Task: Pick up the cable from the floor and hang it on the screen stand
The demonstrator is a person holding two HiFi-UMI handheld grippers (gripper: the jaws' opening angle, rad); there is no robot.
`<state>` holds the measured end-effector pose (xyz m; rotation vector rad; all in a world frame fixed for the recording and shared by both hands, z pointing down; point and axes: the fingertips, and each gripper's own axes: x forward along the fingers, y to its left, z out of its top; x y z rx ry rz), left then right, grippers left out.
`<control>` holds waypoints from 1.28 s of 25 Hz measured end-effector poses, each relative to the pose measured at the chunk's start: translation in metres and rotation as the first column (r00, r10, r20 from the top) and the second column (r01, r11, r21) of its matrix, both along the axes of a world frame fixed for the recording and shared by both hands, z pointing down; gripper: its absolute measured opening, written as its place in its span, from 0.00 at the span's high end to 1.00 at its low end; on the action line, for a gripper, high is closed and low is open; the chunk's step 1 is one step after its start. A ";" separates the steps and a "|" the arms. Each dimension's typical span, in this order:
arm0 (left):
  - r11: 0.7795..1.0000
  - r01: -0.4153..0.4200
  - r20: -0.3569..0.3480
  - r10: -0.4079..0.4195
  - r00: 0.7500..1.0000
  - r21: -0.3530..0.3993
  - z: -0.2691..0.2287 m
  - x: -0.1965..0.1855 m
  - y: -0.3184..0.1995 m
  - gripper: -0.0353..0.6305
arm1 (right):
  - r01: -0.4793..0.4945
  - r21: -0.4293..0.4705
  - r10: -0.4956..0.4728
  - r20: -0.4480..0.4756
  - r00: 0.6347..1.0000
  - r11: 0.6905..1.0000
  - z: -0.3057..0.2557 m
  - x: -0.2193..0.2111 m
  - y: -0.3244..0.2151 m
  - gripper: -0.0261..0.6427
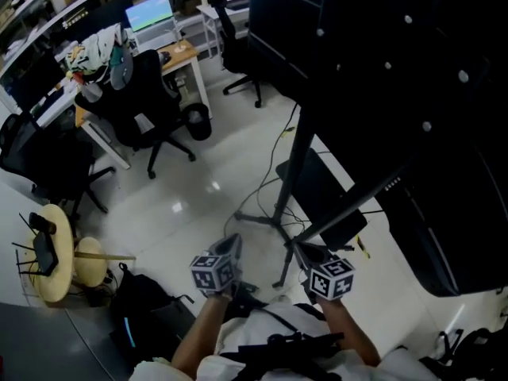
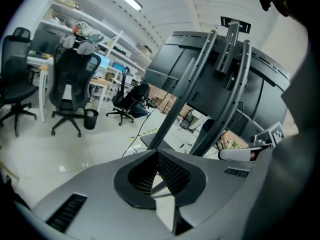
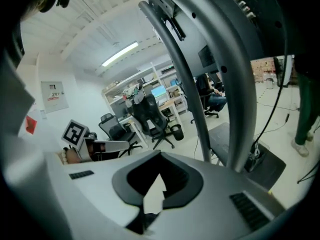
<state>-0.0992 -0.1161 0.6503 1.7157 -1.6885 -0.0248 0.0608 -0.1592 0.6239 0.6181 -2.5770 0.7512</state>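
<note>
Dark cable [image 1: 255,193] on floor [image 1: 198,189] at screen stand [image 1: 290,177] foot, head view; left tool [image 1: 232,243] and right tool [image 1: 305,252] poised above. Left gripper view: jaws together, empty. Right gripper view: likewise. Step judged: reach; next, open one tool, lower onto cable.

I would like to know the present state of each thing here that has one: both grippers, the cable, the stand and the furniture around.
Left gripper: shut, empty.
Right gripper: shut, empty.
Cable: lying on the floor by the stand's foot, not yet picked up.
Screen stand: upright.
Desk monitor: lit.
Waste bin: upright.
Office chair: upright, clothing draped over its back.
</note>
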 end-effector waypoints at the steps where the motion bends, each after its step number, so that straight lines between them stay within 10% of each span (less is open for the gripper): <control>1: 0.999 -0.044 0.007 0.044 0.999 -0.008 0.002 -0.008 -0.016 0.95 | -0.022 0.003 0.022 -0.002 1.000 1.000 -0.002 -0.009 -0.005 0.96; 17: 0.879 -0.472 0.160 0.477 0.864 -0.067 0.042 -0.067 -0.221 0.91 | -0.344 0.060 0.344 0.004 0.939 0.937 -0.019 -0.098 -0.086 0.96; 32: 0.790 -0.587 0.260 0.613 0.746 -0.177 0.158 -0.055 -0.365 0.69 | -0.572 0.024 0.572 -0.031 0.820 0.820 0.016 -0.083 -0.079 0.96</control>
